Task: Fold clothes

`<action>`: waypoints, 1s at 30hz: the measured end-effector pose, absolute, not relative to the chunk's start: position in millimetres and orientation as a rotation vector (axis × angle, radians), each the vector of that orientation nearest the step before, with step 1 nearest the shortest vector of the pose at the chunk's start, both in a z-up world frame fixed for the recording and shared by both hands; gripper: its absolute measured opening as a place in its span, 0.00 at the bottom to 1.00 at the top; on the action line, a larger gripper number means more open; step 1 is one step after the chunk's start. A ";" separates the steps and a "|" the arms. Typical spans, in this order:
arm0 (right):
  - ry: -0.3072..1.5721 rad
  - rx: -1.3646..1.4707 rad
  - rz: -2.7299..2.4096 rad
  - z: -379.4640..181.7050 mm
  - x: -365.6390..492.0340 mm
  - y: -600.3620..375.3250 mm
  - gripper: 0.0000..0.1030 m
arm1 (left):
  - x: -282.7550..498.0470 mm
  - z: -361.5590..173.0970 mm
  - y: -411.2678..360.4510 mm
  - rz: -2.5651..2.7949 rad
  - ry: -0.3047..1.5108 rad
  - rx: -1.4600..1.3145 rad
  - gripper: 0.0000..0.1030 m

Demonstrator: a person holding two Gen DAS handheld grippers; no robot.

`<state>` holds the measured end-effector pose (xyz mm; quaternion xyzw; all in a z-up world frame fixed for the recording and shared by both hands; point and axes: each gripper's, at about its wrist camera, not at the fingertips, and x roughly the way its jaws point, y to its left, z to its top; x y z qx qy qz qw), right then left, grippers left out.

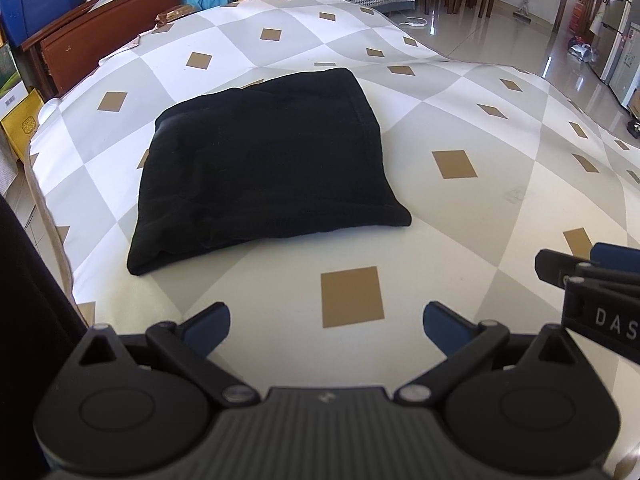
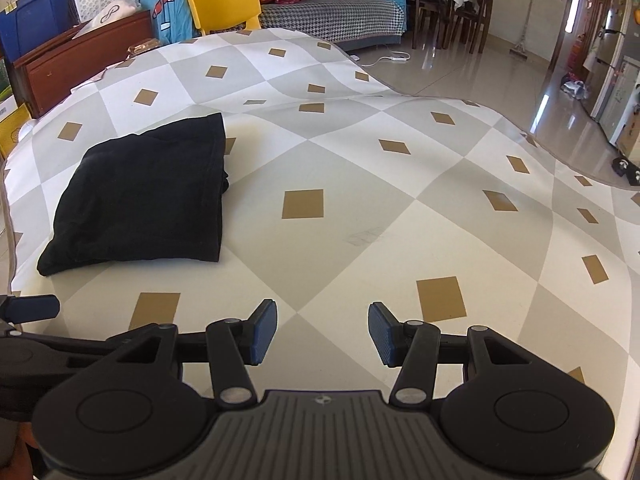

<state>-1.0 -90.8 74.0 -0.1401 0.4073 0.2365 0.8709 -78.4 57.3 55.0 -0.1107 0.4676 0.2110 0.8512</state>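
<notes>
A black garment (image 1: 264,164) lies folded into a compact rectangle on the diamond-patterned table cover (image 1: 460,208); in the right wrist view the same garment (image 2: 140,196) sits at the left. My left gripper (image 1: 326,326) hovers open just short of the garment's near edge, nothing between its blue pads. My right gripper (image 2: 322,332) is open too, over bare cover to the right of the garment. The right gripper's tip (image 1: 580,268) shows at the right edge of the left wrist view, and the left gripper's finger (image 2: 32,307) at the left edge of the right wrist view.
A yellow chair (image 2: 224,8), a wooden cabinet (image 2: 80,60) and storage boxes stand beyond the table's far edge. A sofa (image 2: 332,12) and dining chairs (image 2: 452,16) are further back. Glossy floor (image 2: 500,80) lies to the right.
</notes>
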 end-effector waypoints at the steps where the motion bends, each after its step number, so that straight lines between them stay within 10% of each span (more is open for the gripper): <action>1: 0.854 -0.287 0.482 74.2 -0.2 -94.4 0.48 | -76.4 54.4 54.9 0.436 0.987 -0.228 1.00; 30: 0.952 -0.011 0.071 70.3 11.1 -234.7 0.48 | 15.9 45.9 -37.6 0.142 1.060 -0.037 1.00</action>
